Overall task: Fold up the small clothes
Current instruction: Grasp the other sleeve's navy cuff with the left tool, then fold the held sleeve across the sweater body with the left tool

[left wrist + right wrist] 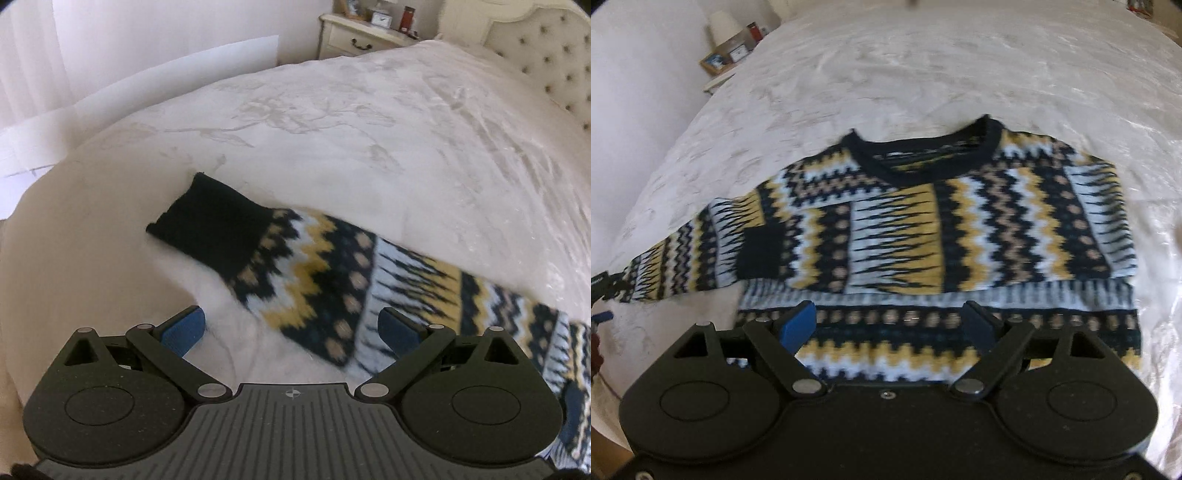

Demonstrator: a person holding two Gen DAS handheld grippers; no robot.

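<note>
- Spread blue-padded left gripper [291,328] hovers empty over the sweater [923,236] sleeve [332,273], whose length runs leftward to its black cuff [210,221].
- Right gripper [888,326], jaws likewise apart and empty, sits over the hem.

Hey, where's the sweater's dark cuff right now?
In the left wrist view, the dark cuff lies flat on the bedspread, ahead of the open left gripper, left of centre.

One patterned knit sweater [923,236] lies mid-frame on one bed [923,74]. It shows two sleeves: one folded across the chest, one sleeve [332,280] stretched out left. One nightstand [362,37] stands at the top of the left view. Two grippers, each with two blue pads.
</note>
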